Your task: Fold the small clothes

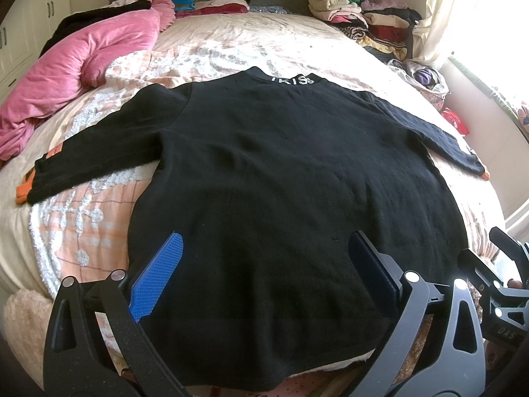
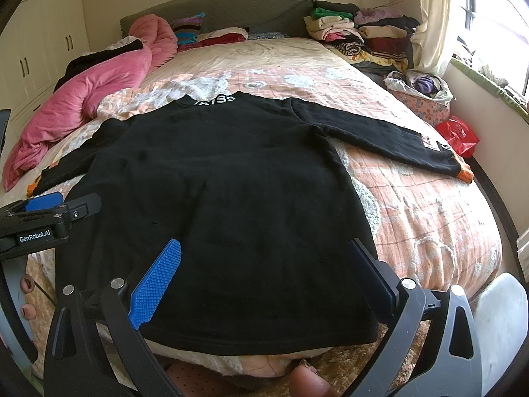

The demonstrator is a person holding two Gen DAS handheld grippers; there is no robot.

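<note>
A black long-sleeved top (image 1: 281, 172) lies flat on the bed, back side up, both sleeves spread out, white lettering at the collar (image 1: 292, 80). Its cuffs are orange (image 1: 23, 192). My left gripper (image 1: 267, 248) is open and empty, hovering above the top's hem on the left side. My right gripper (image 2: 264, 254) is open and empty above the hem on the right side of the top (image 2: 215, 182). The left gripper also shows at the left edge of the right wrist view (image 2: 62, 203). The right gripper shows at the right edge of the left wrist view (image 1: 509, 248).
The bed has a peach checked quilt (image 2: 429, 205). A pink duvet (image 1: 82, 66) is bunched at the left. Stacks of folded clothes (image 1: 363, 16) sit at the far right by the headboard. A basket of clothes (image 2: 423, 92) and a red bag (image 2: 459, 135) are by the window.
</note>
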